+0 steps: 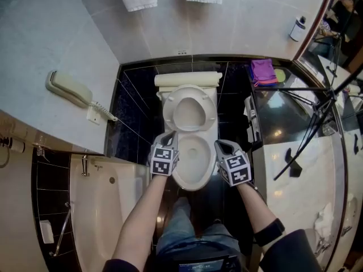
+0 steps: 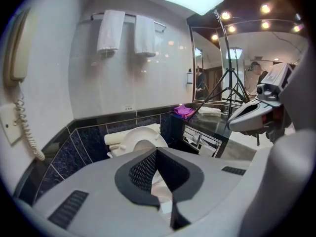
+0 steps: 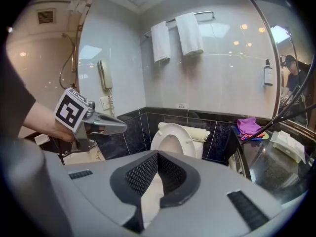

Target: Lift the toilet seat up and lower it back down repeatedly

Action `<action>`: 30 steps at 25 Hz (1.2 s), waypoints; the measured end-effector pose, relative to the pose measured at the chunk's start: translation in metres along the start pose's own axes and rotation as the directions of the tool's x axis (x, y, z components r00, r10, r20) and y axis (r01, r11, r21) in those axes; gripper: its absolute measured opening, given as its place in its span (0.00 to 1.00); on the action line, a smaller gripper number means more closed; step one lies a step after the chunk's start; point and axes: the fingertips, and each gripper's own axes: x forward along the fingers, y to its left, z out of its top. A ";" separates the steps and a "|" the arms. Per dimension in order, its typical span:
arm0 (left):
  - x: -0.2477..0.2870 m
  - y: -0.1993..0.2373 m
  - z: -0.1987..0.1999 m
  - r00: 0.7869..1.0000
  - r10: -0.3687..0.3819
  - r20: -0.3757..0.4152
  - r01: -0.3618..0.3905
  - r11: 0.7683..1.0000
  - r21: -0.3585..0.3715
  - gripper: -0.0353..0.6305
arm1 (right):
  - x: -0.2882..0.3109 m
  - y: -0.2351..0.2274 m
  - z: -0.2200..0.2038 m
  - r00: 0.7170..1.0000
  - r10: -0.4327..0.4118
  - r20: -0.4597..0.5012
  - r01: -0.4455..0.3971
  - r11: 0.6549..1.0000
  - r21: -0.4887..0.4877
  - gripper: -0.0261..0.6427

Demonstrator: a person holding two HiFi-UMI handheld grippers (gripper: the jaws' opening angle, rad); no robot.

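Dark tiles run low along the pale bathroom wall, and in the head view the toilet stands against them between a bathtub (image 1: 108, 208) on the left and a glossy counter (image 1: 300, 169) on the right. The toilet seat (image 1: 189, 92) is up and seems to lean back toward the cistern, so the bowl (image 1: 195, 179) lies open below. Your left gripper (image 1: 171, 135) and right gripper (image 1: 220, 145) hang over the bowl rim, one at each side, apart from the seat.

From the left gripper view, the jaws are pressed together at the tips and carry nothing. The raised seat shows just beyond them, not touched.

Through the right gripper view you see the same: jaws together, nothing between them, the seat ahead and a little above the tips.

I judge the seat is at the top of a cycle and must come down next. With closed tips you can only hook or push the smooth plastic edge. If it slides off the tips, the seat may fall and hit the bowl hard. Your grippers are also near each other, so a crossing move could knock them together.
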 end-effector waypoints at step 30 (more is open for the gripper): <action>-0.219 -0.102 -0.018 0.986 0.061 0.155 -0.052 0.997 -0.058 0.04 | -0.167 0.036 -0.038 0.998 -0.027 0.056 0.027 1.000 0.006 0.06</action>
